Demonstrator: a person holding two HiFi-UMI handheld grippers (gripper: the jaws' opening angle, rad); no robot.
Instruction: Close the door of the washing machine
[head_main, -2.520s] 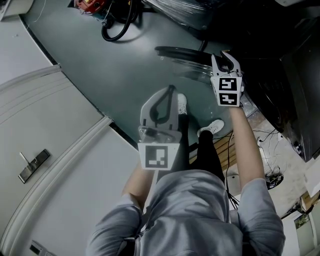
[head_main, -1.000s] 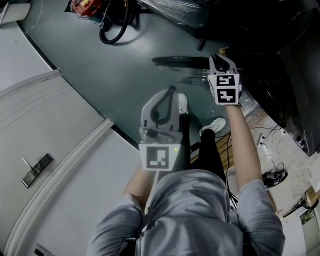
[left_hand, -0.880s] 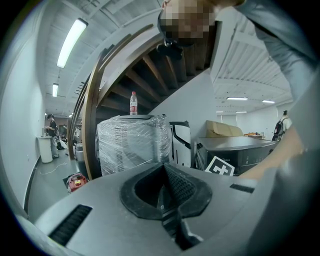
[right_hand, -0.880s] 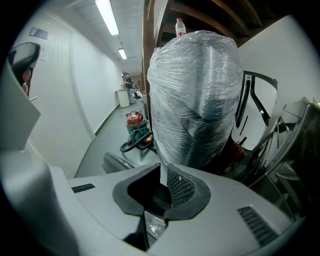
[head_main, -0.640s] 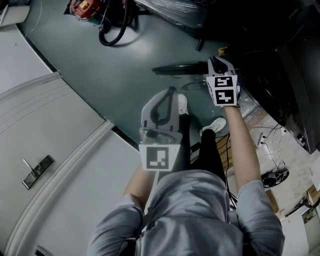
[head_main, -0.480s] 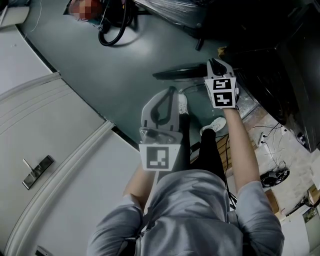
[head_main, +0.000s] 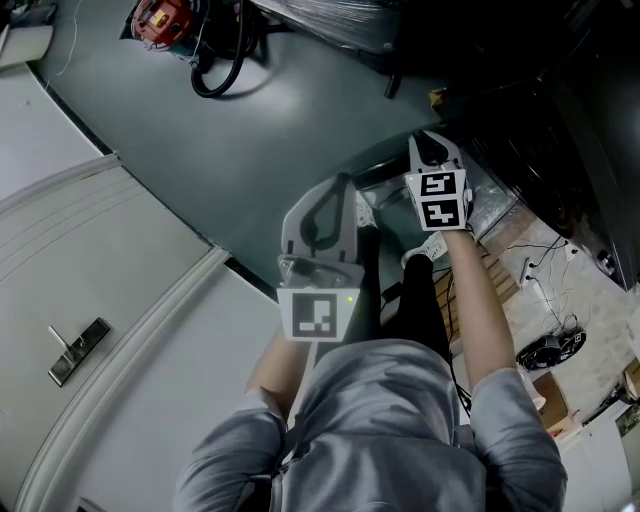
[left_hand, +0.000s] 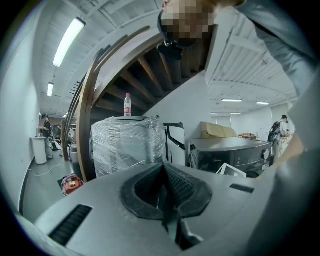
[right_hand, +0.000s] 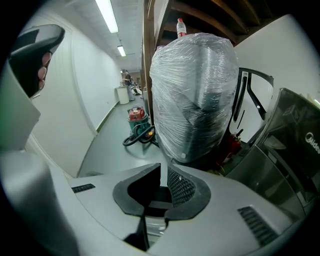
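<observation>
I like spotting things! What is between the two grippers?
In the head view, the person's white shoe stands on the floor between the left gripper and the right gripper.

Floor (head_main: 250, 130): smooth grey-green, running far down a corridor.
White panelled wall (head_main: 90, 300): left side, with a metal latch (head_main: 78, 350) fixed to it.
Red machine (head_main: 165, 20): far left on the floor, black hose coiled beside it.
Plastic-wrapped bulk (right_hand: 192, 90): far centre; I note a bottle (left_hand: 128, 105) standing on top.
Dark wooden beams (right_hand: 148, 60): rising just beside the wrapped bulk.
Ceiling strip lights (right_hand: 106, 15): lit.
Cardboard box (left_hand: 220, 130): far right.
Loose cables (head_main: 548, 352): near right, on the floor.
</observation>
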